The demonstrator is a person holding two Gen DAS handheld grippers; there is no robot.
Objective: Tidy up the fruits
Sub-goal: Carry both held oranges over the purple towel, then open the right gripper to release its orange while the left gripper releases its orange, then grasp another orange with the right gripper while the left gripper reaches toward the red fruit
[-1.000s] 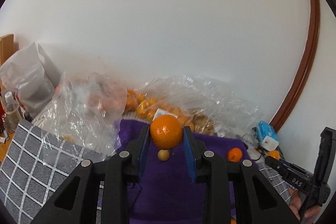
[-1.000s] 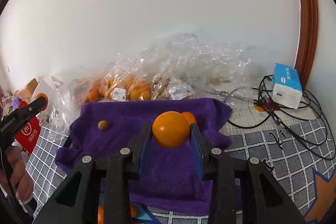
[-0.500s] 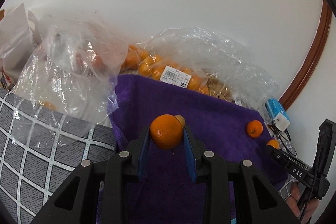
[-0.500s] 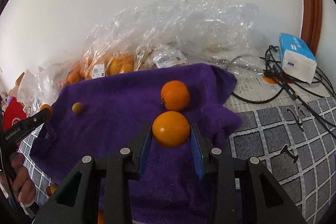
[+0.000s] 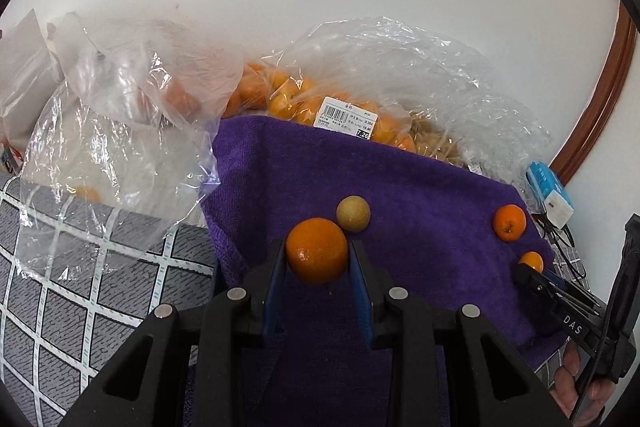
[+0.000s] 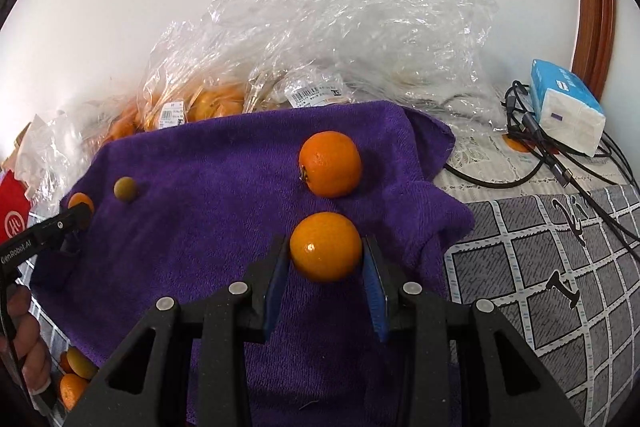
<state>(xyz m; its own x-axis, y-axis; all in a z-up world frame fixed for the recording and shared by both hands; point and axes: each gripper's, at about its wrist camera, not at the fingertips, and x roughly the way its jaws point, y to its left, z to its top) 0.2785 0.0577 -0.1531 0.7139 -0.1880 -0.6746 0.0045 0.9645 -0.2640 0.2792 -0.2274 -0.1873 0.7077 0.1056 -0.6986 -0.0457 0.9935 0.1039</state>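
Purple towel [image 5: 400, 187] spreads over the grey checked cloth [image 5: 80, 287]; its far edge butts the clear fruit bags [image 5: 360, 99] along the wall, its right edge falls rumpled toward the cables [image 6: 560, 163] and tissue pack [image 6: 568, 107]. Open towel lies between the two fruit groups. Left hand-held gripper [image 5: 318, 259] is clamped on an orange [image 5: 317, 250], just above the towel, with a small brownish fruit [image 5: 353, 213] right behind it. Right hand-held gripper [image 6: 325, 259] is clamped on a second orange [image 6: 325, 246], near a loose orange [image 6: 330, 163] resting on the towel. Only the right wrist view shows oranges [image 6: 74, 375] below the towel's near-left edge; only the left shows the price label [image 5: 346, 117] clearly.
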